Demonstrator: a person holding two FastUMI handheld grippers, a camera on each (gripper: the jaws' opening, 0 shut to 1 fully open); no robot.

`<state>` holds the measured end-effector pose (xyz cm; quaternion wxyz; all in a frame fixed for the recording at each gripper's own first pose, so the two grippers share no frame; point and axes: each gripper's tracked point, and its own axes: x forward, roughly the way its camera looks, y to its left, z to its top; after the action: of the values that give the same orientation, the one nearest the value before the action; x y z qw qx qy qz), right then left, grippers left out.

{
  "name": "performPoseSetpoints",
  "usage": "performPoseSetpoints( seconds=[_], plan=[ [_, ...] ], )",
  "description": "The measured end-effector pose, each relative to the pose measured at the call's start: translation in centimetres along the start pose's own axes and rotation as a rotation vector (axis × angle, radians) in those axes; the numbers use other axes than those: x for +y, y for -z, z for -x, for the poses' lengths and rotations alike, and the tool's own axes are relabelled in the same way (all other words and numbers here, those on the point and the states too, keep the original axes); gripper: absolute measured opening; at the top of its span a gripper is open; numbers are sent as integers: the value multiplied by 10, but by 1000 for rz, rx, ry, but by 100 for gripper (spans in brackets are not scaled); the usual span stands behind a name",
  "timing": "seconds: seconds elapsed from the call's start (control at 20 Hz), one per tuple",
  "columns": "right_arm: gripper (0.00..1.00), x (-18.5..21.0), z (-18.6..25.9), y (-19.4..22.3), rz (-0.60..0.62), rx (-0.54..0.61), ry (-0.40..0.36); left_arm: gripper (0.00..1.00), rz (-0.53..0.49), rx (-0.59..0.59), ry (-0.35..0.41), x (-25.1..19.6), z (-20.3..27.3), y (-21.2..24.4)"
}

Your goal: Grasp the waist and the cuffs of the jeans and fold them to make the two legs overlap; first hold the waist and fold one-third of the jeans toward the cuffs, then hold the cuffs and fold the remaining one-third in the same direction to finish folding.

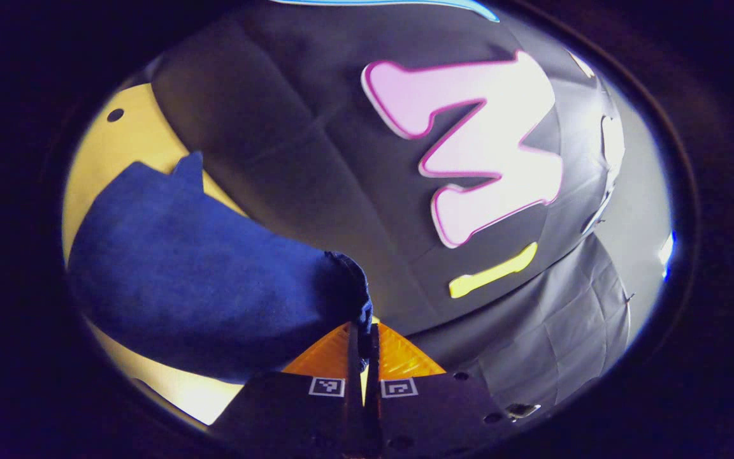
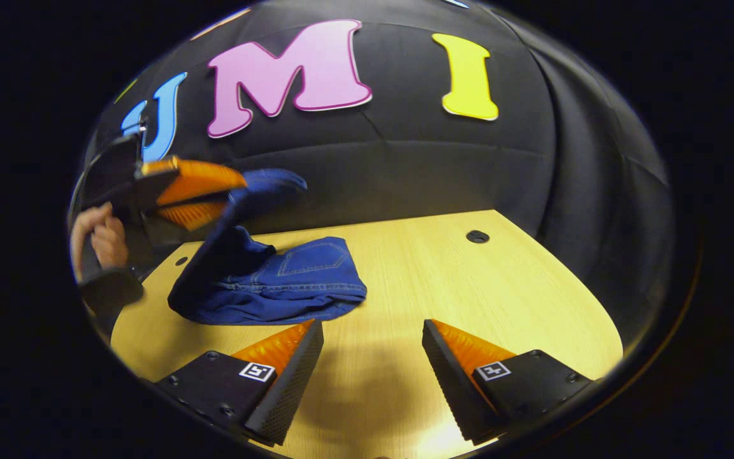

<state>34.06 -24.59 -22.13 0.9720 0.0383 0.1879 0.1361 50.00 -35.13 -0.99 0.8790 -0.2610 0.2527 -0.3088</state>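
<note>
The blue jeans [image 2: 290, 280] lie bunched on the wooden table [image 2: 443, 280], waist and back pocket facing up near the middle left. One end of the jeans [image 1: 201, 287] is lifted off the table, pinched between the fingers of my left gripper [image 1: 364, 335]. In the right gripper view that left gripper [image 2: 227, 194] hangs at the far left, held by a hand [image 2: 96, 239], with denim rising to it. My right gripper [image 2: 373, 331] is open, low over the table, its fingers just short of the jeans' near edge with nothing between them.
The black cloth wall [image 2: 405, 166] closes off the table's far side. A dark round hole [image 2: 477, 236] sits in the tabletop at the back right, and a smaller hole [image 2: 181, 261] at the back left. Bare wood extends right of the jeans.
</note>
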Motion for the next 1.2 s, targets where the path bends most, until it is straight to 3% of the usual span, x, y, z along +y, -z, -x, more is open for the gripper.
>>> performPoseSetpoints(
  seconds=[0.1, 0.15, 0.25, 0.35, 0.4, 0.45, 0.55, 0.9, 1.2],
  plan=[
    [98, -11, 7, 4, -12, 2, 20, 2, -37, 42, -139, 21, -23, 32],
    [98, -14, 9, 7, -18, 5, 24, 13, -32, 57, -168, 15, -17, 36],
    [98, -18, 14, 9, -26, 9, 27, 21, 1, 48, -147, -7, -14, 23],
    [98, -23, 20, 10, -24, 8, 36, 74, -46, 16, -134, -31, -16, 21],
    [98, -24, 24, 9, -27, 7, 38, 100, -128, -8, -174, -37, -6, 9],
    [98, -24, 26, 9, -33, 6, 37, 96, -212, -29, -208, -42, 3, 2],
    [98, -22, 38, 2, -41, -11, 36, 96, -327, -74, -229, -43, 27, -12],
    [98, 1, 98, -41, -42, -106, -11, 96, -400, -239, -289, -78, 115, -49],
    [97, 37, 183, -90, 11, -229, -84, 96, -623, -377, -353, -117, 255, -58]
  ],
)
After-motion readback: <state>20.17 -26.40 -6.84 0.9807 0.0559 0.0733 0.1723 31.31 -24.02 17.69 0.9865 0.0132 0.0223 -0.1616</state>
